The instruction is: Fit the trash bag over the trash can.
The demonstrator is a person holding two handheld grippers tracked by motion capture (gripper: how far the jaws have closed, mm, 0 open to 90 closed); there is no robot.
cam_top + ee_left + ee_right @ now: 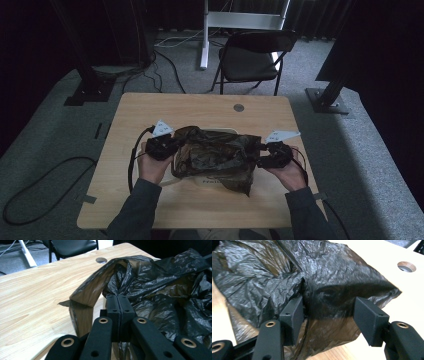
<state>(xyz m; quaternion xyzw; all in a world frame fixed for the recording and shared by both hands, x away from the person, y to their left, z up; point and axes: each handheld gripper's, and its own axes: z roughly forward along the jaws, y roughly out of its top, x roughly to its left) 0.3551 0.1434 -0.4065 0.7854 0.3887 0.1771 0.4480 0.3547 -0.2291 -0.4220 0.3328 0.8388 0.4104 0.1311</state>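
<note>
A crumpled black plastic bag (215, 155) lies in the middle of the wooden table (200, 105), between my two grippers. My left gripper (174, 148) is at the bag's left edge. In the left gripper view its jaws stand together, and the gripper (117, 298) pinches a fold of the bag (162, 290) at its tips. My right gripper (259, 154) is at the bag's right edge. In the right gripper view it (329, 312) stands open, with a bulge of the bag (287, 270) between the spread jaws. The left pad (294, 312) touches a crease; the right pad is apart from the film.
A pale flat thing with print (210, 183) shows under the bag's near edge. A round cable hole (238, 107) is near the table's far edge. Beyond the table stand a black folding chair (252, 55) and a white stand (205, 35). Cables lie on the grey floor (45, 180).
</note>
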